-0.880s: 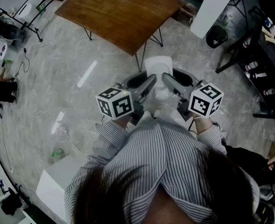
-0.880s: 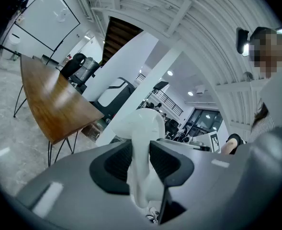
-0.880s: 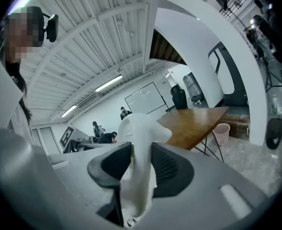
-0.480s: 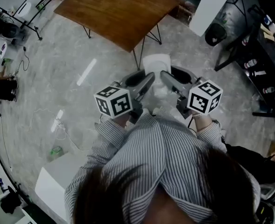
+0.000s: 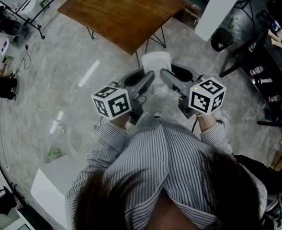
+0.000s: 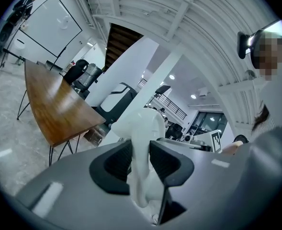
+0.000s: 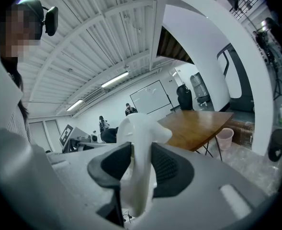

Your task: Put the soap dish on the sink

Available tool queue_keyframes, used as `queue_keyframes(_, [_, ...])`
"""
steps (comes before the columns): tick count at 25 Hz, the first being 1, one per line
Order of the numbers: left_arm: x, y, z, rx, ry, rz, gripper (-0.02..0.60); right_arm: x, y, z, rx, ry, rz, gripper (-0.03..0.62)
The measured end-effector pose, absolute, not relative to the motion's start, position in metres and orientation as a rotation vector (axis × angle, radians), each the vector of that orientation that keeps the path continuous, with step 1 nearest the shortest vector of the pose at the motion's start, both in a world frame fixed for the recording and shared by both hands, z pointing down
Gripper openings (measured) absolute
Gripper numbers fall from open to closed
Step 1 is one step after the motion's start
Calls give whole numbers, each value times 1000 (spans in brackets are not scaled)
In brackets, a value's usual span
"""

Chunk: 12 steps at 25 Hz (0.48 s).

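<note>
A grey marbled floor fills most of the head view. On it, ahead of the person, stands a wooden table on thin black legs. A white column rises at the upper right with a black bin at its foot, and a white box sits at the lower left.

The person, in a striped shirt, holds both grippers out in front of the body, close together and angled towards each other. The left marker cube and the right marker cube sit just above the sleeves.

The left gripper has its jaws closed on one side of the white soap dish, both dark pads pressing on the wall. The right gripper grips the opposite side the same way.

The soap dish hangs between the two grippers above the floor, just short of the table's near corner. In the left gripper view the dish rises past the left gripper. The right gripper view shows the dish held in the right gripper.
</note>
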<state>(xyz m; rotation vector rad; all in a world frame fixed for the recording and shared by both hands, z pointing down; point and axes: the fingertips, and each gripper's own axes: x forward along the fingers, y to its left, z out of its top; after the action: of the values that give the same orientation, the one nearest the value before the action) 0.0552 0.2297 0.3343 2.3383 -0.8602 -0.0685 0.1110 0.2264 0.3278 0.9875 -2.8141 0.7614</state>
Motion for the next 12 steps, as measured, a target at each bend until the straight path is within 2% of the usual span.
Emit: queue_keyframes(12, [53, 177, 360, 2297, -905, -65, 120, 110, 172, 356, 925, -2805, 868, 133])
